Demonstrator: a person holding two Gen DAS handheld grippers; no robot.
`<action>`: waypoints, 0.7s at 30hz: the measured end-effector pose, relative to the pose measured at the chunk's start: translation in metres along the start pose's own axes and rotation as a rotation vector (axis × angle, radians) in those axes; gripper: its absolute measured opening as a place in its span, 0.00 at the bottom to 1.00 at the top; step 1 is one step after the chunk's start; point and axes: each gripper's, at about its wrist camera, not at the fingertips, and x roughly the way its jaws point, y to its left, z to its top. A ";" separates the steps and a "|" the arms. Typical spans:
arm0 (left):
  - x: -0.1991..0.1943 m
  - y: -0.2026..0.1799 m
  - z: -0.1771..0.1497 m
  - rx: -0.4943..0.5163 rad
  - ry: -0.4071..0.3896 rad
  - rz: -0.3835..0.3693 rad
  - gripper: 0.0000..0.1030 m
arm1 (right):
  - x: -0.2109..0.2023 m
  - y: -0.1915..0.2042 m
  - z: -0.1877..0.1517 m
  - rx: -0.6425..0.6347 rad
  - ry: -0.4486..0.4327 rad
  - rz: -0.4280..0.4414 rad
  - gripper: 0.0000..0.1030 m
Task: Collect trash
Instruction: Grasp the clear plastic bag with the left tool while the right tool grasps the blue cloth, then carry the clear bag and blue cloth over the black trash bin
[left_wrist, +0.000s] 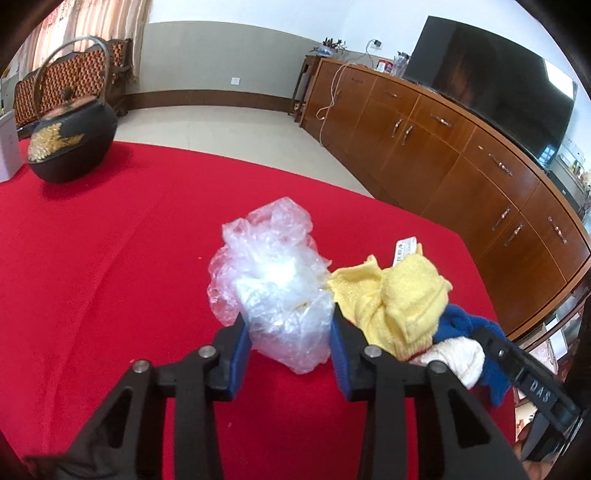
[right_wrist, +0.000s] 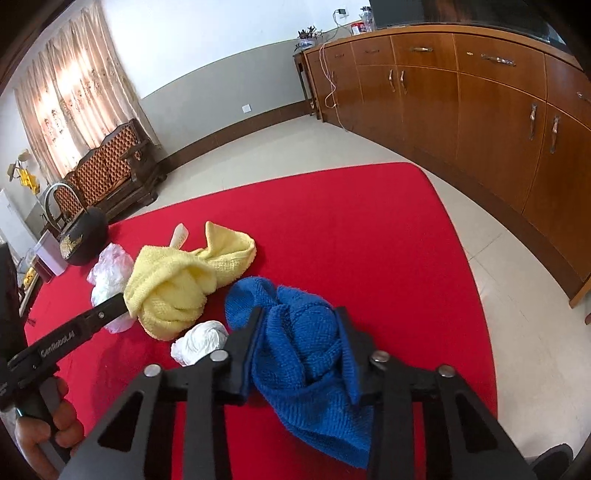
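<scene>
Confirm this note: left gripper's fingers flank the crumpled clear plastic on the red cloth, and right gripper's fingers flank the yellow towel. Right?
One error. In the right wrist view the right gripper flanks the blue towel, not the yellow towel beside it. The left gripper does flank the clear plastic on the red cloth.

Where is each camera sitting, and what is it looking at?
Left wrist: on the left gripper, looking along its fingers at the clear plastic bag between them.
Right wrist: on the right gripper, looking at the blue cloth between its fingers; a hand shows lower left.
Shared: yellow cloth, black kettle, red tablecloth.
</scene>
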 end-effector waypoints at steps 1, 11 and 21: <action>-0.005 0.000 -0.002 0.004 -0.006 0.002 0.38 | -0.004 -0.001 0.000 0.007 -0.009 0.000 0.35; -0.074 -0.017 -0.033 0.064 -0.027 -0.025 0.38 | -0.076 -0.005 -0.017 0.032 -0.068 0.007 0.35; -0.115 -0.057 -0.084 0.123 0.027 -0.105 0.38 | -0.155 -0.016 -0.069 0.081 -0.075 -0.002 0.35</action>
